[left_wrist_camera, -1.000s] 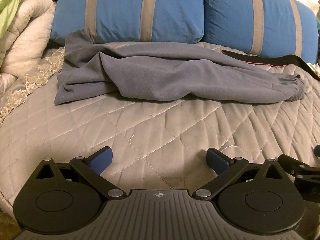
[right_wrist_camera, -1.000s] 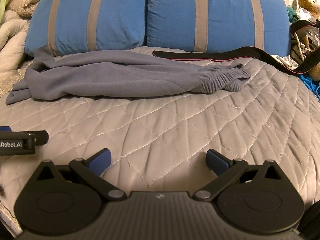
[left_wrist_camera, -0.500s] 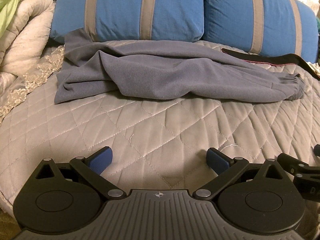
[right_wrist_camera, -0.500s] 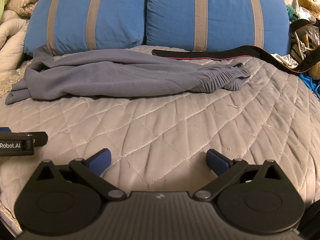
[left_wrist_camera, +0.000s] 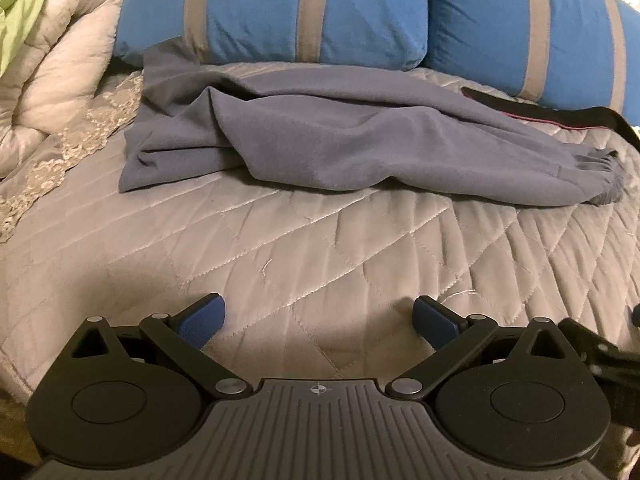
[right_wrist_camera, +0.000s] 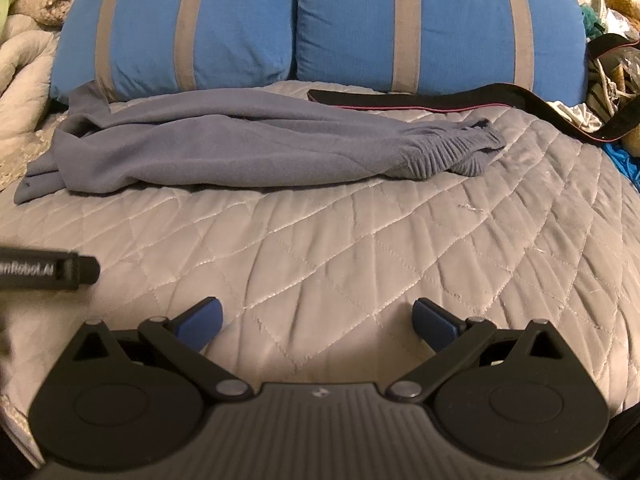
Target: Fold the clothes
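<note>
A grey-blue pair of fleece trousers lies crumpled across the far part of the bed, its elastic waistband at the right end and its leg ends at the left. My left gripper hovers open over the bare quilt, well short of the trousers, with nothing between its blue pads. My right gripper is likewise open and empty above the quilt, nearer the waistband side. Each gripper's body shows at the edge of the other's view.
The bed has a grey quilted cover. Two blue pillows with grey stripes stand behind the trousers. A black strap lies by the right pillow. Bunched beige blankets sit left, clutter right.
Both grippers have edged forward toward the trousers, which look slightly nearer and lower in both views. The jaws stay open and the clothes have not moved.
</note>
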`<state>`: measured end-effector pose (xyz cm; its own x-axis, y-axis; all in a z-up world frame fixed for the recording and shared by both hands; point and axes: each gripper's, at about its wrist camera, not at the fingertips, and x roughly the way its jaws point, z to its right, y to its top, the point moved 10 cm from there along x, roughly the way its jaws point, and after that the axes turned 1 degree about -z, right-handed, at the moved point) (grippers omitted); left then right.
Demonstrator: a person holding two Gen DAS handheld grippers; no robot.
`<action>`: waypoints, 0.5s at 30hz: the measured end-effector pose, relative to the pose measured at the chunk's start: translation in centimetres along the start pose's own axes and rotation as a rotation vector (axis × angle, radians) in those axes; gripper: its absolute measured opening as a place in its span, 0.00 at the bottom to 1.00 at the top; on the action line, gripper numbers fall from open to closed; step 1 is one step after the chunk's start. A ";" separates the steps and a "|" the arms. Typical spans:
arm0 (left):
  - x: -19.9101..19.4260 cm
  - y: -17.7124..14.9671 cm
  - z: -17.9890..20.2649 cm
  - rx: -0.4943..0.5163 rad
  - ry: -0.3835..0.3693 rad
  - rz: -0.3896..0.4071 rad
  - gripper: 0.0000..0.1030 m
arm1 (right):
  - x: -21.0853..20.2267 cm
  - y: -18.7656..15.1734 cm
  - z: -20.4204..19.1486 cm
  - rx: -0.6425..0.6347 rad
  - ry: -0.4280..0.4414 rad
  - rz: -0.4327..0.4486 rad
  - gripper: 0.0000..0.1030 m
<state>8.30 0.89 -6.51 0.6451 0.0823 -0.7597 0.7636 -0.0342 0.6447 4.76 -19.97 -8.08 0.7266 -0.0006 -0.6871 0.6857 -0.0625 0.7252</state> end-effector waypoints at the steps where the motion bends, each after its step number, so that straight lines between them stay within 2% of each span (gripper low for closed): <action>1: 0.0 0.2 0.1 0.002 0.002 -0.011 0.99 | 0.0 0.0 0.0 -0.006 0.006 -0.001 0.99; 5: -0.3 1.3 1.7 0.056 -0.032 -0.001 0.98 | -0.4 0.0 0.3 -0.029 0.022 0.005 1.00; 9: -1.2 2.8 4.7 0.099 -0.108 0.063 0.98 | -0.8 0.2 1.2 -0.025 0.023 0.024 1.00; 15: -2.4 5.4 9.7 0.213 -0.158 0.172 0.98 | -1.3 0.7 4.0 0.016 -0.022 0.054 1.00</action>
<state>11.15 -9.15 -2.00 0.7489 -0.0982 -0.6554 0.6203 -0.2439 0.7454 4.15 -23.96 -6.88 0.7614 -0.0260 -0.6478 0.6445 -0.0780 0.7606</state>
